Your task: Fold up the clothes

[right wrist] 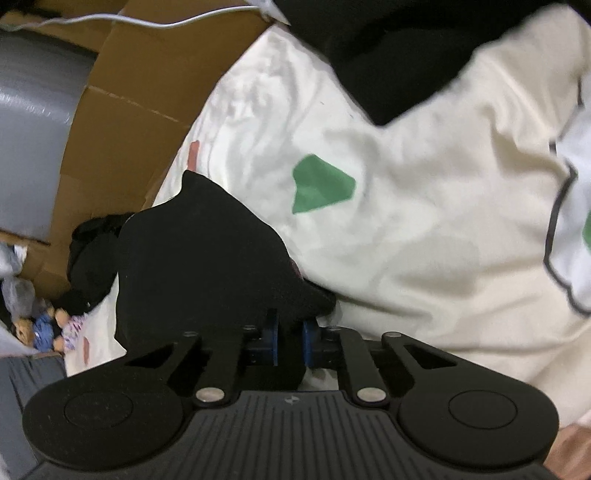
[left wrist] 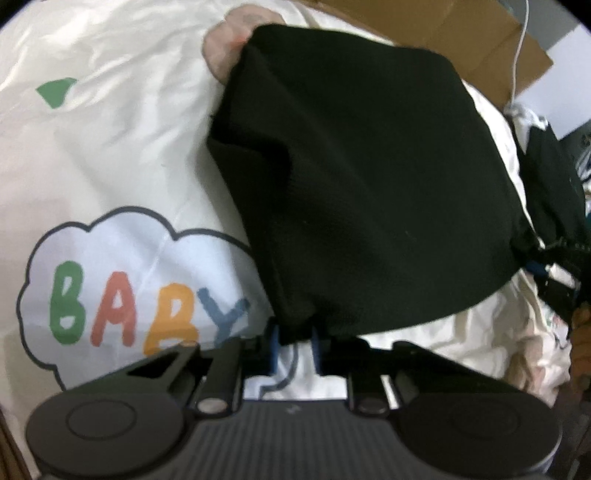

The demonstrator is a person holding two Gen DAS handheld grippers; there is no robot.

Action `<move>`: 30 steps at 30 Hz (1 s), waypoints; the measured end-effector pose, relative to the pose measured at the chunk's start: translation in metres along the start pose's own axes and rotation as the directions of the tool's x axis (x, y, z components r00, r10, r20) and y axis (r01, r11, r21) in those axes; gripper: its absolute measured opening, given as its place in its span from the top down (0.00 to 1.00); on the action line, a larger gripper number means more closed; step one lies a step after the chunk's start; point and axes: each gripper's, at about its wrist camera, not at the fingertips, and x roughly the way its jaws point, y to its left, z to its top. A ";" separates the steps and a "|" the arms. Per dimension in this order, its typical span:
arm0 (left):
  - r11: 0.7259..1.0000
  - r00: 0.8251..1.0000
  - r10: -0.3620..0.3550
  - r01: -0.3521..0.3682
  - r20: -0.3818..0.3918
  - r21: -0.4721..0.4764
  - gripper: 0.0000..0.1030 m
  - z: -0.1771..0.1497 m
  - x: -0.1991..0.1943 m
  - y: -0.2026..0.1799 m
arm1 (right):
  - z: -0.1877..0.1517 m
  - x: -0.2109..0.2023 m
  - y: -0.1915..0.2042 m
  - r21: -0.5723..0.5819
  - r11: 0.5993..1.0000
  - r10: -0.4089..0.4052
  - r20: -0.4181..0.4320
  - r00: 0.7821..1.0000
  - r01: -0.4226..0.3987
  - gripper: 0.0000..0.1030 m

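A black garment point(left wrist: 362, 177) is held up above a cream sheet point(left wrist: 110, 147) printed with a cloud and the coloured letters "BABY" point(left wrist: 144, 314). In the left wrist view, the left tool point(left wrist: 293, 345) is clenched on the lower edge of the black cloth, its blue pads point(left wrist: 274, 347) pinching the fabric from both sides. The garment spreads upward and to the right from there and hides much of the sheet behind it. At its far right corner the cloth is gathered into a second dark tool seen only partly at the frame's edge. A pale pink item point(left wrist: 229, 40) shows behind the garment's top left corner; what it is cannot be told.

In the right wrist view, the right tool point(right wrist: 290, 341) is clamped on another bunched part of the black garment point(right wrist: 199, 251), which is draped to the left of the pads point(right wrist: 308, 343). More black cloth point(right wrist: 388, 48) is seen at the top of this view, above a green patch point(right wrist: 321, 184) printed on the sheet.

Only the right view shows the brown cardboard point(right wrist: 125, 122) beside the sheet in full, a white cable point(right wrist: 147, 22) lying across it, a grey surface point(right wrist: 33, 129) beyond, and small dolls or toys point(right wrist: 48, 325) in the lower left corner. The letters are shown only in the left view.
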 end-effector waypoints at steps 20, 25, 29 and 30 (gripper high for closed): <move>0.998 0.987 0.058 -0.053 0.147 -0.034 0.58 0.050 -0.044 0.013 | 0.051 -0.023 0.008 -0.153 0.987 -0.042 0.047 0.998 0.049 0.93; 0.998 0.986 0.055 -0.050 0.156 -0.036 0.58 0.066 -0.040 0.011 | 0.070 -0.018 0.012 -0.221 0.972 -0.068 0.040 0.997 0.075 0.93; 0.999 0.986 0.048 -0.044 0.161 -0.032 0.57 0.071 -0.045 0.015 | 0.086 -0.011 0.017 -0.266 0.959 -0.091 0.032 0.995 0.096 0.93; 0.999 0.986 0.047 -0.042 0.162 -0.031 0.56 0.073 -0.047 0.016 | 0.090 -0.010 0.018 -0.272 0.957 -0.094 0.032 0.995 0.100 0.93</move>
